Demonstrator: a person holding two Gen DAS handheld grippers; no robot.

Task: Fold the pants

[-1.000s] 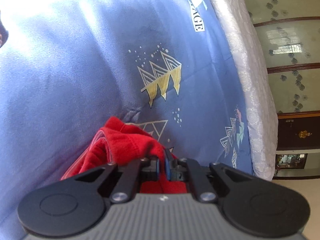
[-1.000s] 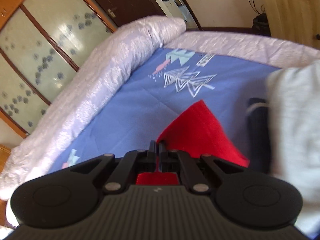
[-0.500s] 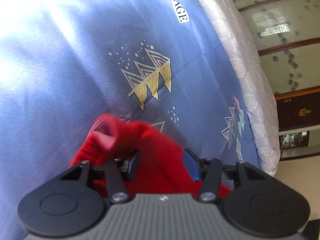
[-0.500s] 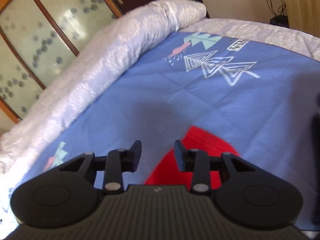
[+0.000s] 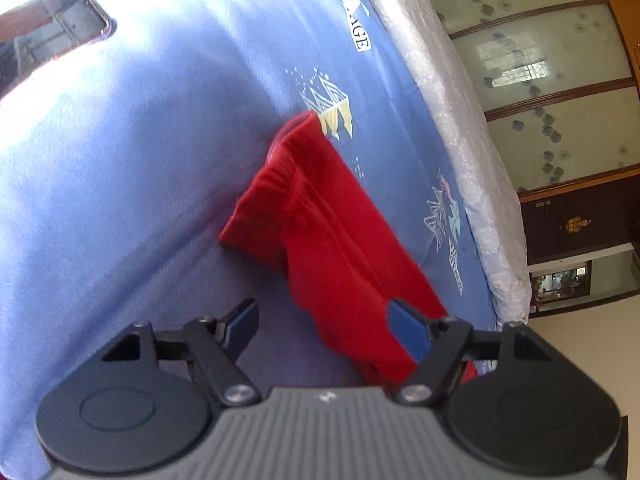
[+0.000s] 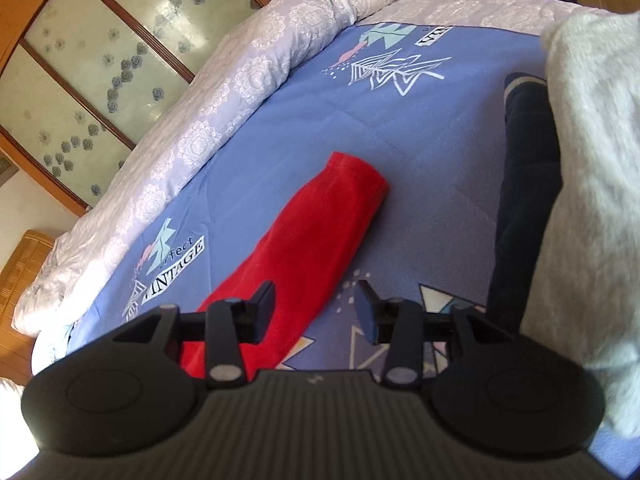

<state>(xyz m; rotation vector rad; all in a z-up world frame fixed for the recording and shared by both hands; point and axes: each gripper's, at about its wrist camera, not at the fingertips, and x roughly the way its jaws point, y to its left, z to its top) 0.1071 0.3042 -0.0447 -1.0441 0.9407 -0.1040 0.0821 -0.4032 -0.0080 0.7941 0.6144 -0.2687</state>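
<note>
The red pants (image 5: 320,236) lie folded lengthwise in a long strip on the blue bedspread (image 5: 120,184). In the left wrist view the waistband end points away from me. My left gripper (image 5: 326,330) is open and empty, raised above the near part of the pants. In the right wrist view the red pants (image 6: 316,236) stretch away to the leg cuffs. My right gripper (image 6: 316,308) is open and empty, hovering over the near end of the strip.
A dark garment (image 6: 524,200) and a pale fluffy blanket (image 6: 592,200) lie to the right. A white quilt (image 6: 240,92) runs along the bed's far edge before patterned glass doors (image 6: 100,48). A phone (image 5: 52,32) lies far left on the bed.
Both grippers were shut on the red pants a second ago. Both have opened, let the pants go and drawn back and up, so the whole folded strip now shows on the bed.
</note>
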